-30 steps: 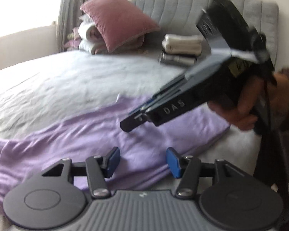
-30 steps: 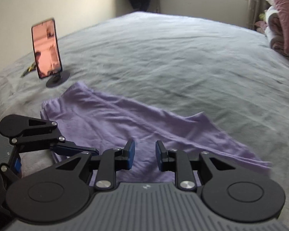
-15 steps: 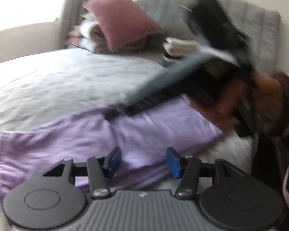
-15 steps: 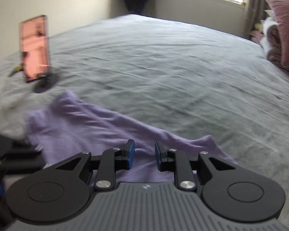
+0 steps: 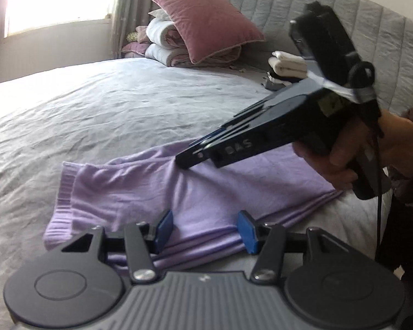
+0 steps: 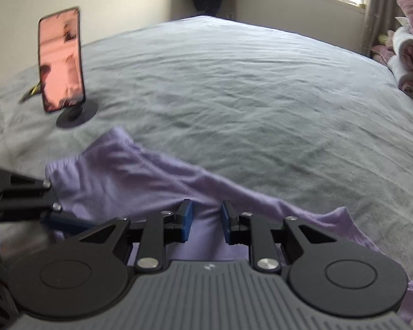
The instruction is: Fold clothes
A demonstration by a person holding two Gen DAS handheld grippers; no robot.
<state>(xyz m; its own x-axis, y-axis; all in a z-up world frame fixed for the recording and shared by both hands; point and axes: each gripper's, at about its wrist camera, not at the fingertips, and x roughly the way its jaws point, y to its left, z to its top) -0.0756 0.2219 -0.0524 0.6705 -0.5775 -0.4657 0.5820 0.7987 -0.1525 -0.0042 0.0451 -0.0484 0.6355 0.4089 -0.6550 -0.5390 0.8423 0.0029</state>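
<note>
On the grey bed (image 5: 102,115) lies a lilac garment (image 5: 206,189), folded in layers, with its ribbed hem at 9 o'clock in the left wrist view and its stacked edges at about 5 o'clock. The left claw (image 5: 205,229) stands open above the near edge of the garment, with cloth visible between its blue pads (image 5: 164,224); whether the pads touch the cloth I cannot tell. At 2 o'clock in this view comes the right claw (image 5: 188,159), held by the right hand (image 5: 344,154), whose sleeve is cut off by the frame edge. Its tip presses into the middle of the garment, where the cloth rises in a small ridge. In the right wrist view the right claw (image 6: 205,220) is partly open, with a ridge of lilac cloth (image 6: 151,181) in the gap between the fingers; the pads do not clearly close on it, so a real grip I cannot confirm. At 9 o'clock there, the left claw (image 6: 55,214) enters only in part, blurred. At 10 o'clock a phone (image 6: 61,60) stands upright on a round stand, its screen too blurred to read. At the head of the bed are a pink pillow (image 5: 206,22) on rolled bedding and, half hidden behind the right claw, folded white towels (image 5: 287,64).
</note>
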